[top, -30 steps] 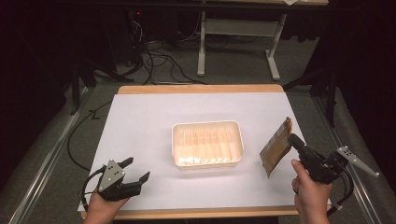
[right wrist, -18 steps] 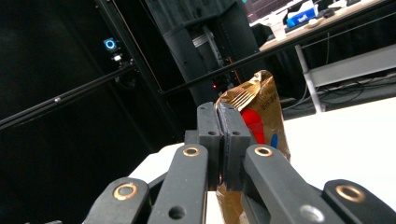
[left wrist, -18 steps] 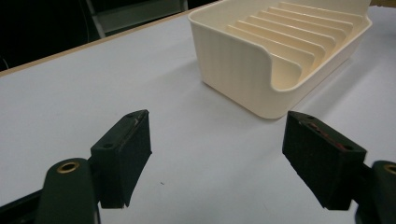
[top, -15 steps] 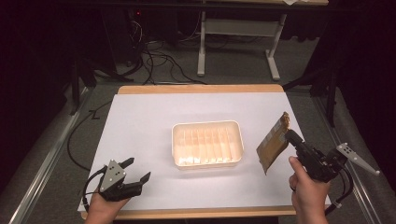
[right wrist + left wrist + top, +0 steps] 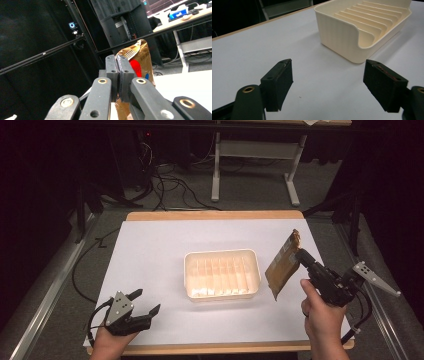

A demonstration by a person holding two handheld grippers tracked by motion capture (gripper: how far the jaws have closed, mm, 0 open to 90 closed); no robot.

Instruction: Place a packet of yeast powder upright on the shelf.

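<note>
Nearest us, the left gripper (image 5: 142,306) rests low on the white table (image 5: 155,250), jaws wide, gripping nothing. The right gripper (image 5: 299,255) clamps one gold packet (image 5: 282,265), lifted beside one cream ribbed tray (image 5: 222,274). Beyond, we note floor cables (image 5: 170,187) and one desk frame (image 5: 252,155).

A golden-brown foil packet (image 5: 283,265), printed with a red patch and a small blue mark, is seen clamped in the black right hand-held gripper (image 5: 302,256). A cream ribbed tray (image 5: 222,274) is shown ahead of the black left hand-held gripper (image 5: 145,302), on a white worktop (image 5: 160,250) edged in pale wood.
</note>
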